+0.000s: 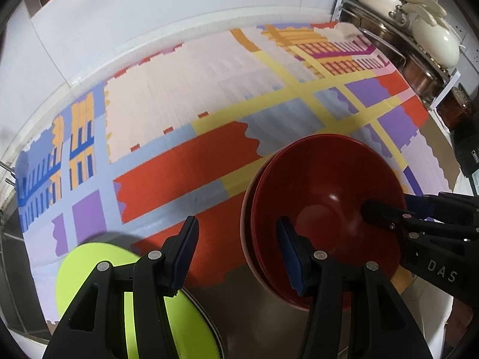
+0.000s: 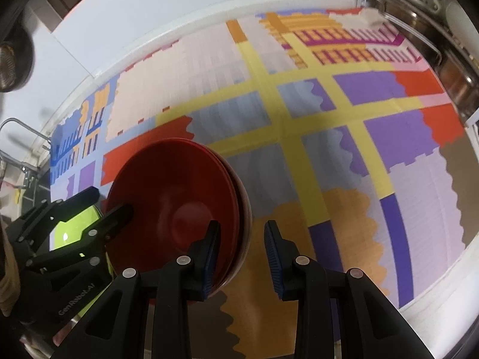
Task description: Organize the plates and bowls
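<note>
While both grippers point down at the patterned mat (image 1: 227, 89), a stack of red bowls (image 1: 326, 203) is seen tilted between them.

Left gripper (image 1: 236, 251) is held partly open, nothing pinched — its right finger sits inside the bowl rim, near a lime-green plate (image 1: 89, 263). Right gripper (image 2: 242, 257) is set narrower; the stack's rim lies between its jaws, but pad contact cannot be made out. Pots are noted on a rack (image 1: 398, 33) far right.
</note>
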Demonstrator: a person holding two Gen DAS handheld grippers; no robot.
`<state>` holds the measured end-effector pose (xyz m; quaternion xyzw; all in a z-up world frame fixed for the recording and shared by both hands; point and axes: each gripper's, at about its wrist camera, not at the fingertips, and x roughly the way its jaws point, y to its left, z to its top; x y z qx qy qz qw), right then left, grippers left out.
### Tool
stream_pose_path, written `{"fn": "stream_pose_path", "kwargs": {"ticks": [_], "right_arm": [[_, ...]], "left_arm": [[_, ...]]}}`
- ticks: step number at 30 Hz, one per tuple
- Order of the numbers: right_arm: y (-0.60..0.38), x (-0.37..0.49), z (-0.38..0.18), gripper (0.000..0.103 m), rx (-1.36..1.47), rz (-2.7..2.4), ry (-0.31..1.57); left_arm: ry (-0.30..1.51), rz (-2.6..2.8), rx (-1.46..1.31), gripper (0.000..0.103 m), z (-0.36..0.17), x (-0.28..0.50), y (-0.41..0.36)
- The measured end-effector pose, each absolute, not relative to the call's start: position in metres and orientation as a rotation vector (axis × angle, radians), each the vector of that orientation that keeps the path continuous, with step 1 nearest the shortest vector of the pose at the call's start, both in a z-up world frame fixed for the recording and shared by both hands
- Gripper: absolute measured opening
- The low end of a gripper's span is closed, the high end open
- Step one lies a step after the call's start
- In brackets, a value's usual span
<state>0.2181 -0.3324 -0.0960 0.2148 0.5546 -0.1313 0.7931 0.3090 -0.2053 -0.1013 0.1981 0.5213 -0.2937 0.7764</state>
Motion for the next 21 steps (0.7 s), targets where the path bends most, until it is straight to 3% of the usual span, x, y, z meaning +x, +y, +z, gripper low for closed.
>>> {"fn": "stream_pose_path", "kwargs": {"ticks": [9,16,21], "right_arm": [[-0.336,0.229,-0.111,0.031,0.483,-0.267,1.258],[-0.329,0.233,-0.120,0.029,0.481,-0.227,1.297],[-0.329,0.235,-0.120,0.028,0.491,-0.233,1.301]], "left_arm": [[1.237,-0.669,0.403,0.049,-0.121,0.317,-0.212],[1.292,-0.725,0.390,0.033,-0.123,0.317,-0.216],[1.308,-0.721,0.404,0.033,-0.123,0.316,-0.220]]}}
